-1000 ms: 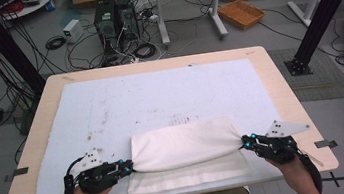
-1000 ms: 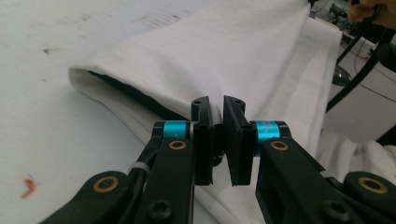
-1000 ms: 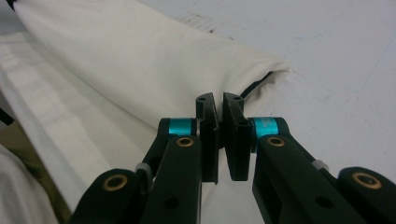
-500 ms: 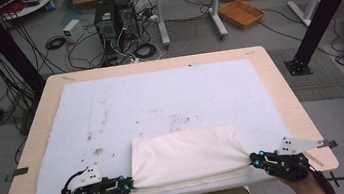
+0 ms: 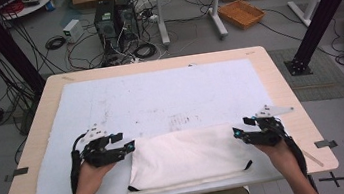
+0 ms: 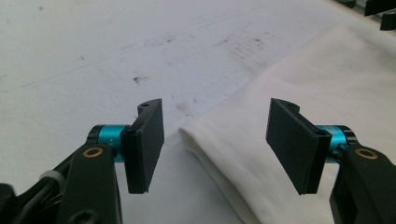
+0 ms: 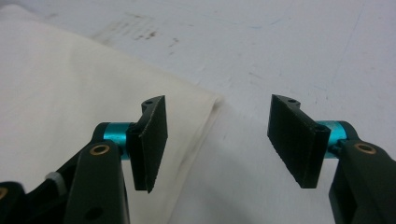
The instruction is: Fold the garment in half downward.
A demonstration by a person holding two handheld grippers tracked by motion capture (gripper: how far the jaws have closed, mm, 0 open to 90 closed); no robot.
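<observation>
left gripper [image 5: 128,146]: jaws just opened, spread, cloth [image 5: 190,156] corner between them, unpinched | right gripper [image 5: 237,134]: jaws just opened, spread, cloth edge beneath | cloth flat on tabletop [image 5: 156,66]

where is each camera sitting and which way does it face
High view: fixed above the person's side, facing forward and down on the white-covered wooden table; forearms, left hand-held gripper and right hand-held gripper show, flanking the folded cream cloth.
Left gripper view: rides the left hand-held gripper, looking along its open black jaws at the cloth's corner.
Right gripper view: rides the right hand-held gripper, open jaws over the cloth's other corner.
Shared: all three show the cloth and the stained table cover.
</observation>
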